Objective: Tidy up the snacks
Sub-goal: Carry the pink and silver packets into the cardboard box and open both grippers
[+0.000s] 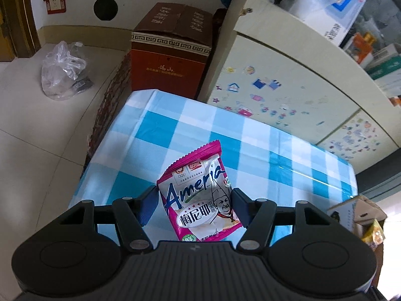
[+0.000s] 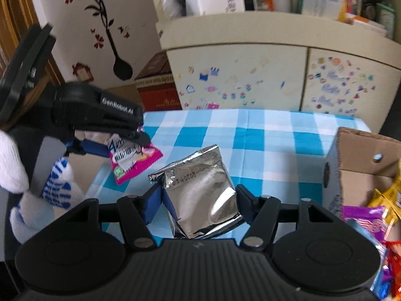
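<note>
Blue-checked cloth on the surface [image 2: 250,135], sticker-covered cabinet [image 2: 238,80] behind it. Over the left edge, the left gripper [image 1: 195,198] has its jaws clamped on a pink snack packet [image 1: 200,193], held up off the cloth. Right gripper [image 2: 198,200] jaws pinch a silver foil packet [image 2: 200,190] mid-surface. Cardboard box [image 2: 361,155] of snacks at the right edge.
</note>
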A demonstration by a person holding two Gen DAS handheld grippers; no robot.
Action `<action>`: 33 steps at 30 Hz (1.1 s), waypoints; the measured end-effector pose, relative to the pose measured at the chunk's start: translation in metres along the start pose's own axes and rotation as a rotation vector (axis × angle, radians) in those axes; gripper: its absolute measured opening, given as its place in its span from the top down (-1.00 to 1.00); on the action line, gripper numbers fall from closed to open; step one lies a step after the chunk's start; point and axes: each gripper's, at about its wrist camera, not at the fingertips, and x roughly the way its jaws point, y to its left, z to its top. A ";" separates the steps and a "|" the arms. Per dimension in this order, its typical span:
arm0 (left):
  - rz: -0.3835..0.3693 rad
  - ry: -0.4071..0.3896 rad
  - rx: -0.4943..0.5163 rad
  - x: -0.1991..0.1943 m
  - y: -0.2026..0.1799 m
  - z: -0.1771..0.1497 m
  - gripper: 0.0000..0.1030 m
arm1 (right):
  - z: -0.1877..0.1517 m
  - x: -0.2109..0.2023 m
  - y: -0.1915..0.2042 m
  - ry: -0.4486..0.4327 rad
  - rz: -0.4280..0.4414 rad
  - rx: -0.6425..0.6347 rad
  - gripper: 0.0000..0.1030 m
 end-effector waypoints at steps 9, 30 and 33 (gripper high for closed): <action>-0.016 -0.018 0.039 -0.022 -0.007 -0.031 -0.34 | -0.008 -0.045 -0.015 -0.061 -0.022 0.065 -0.25; -0.051 -0.066 0.101 -0.050 -0.005 -0.091 -0.34 | -0.018 -0.106 -0.065 -0.150 -0.058 0.207 -0.25; -0.070 -0.061 0.096 -0.054 -0.007 -0.100 -0.34 | -0.019 -0.116 -0.075 -0.173 -0.056 0.231 -0.25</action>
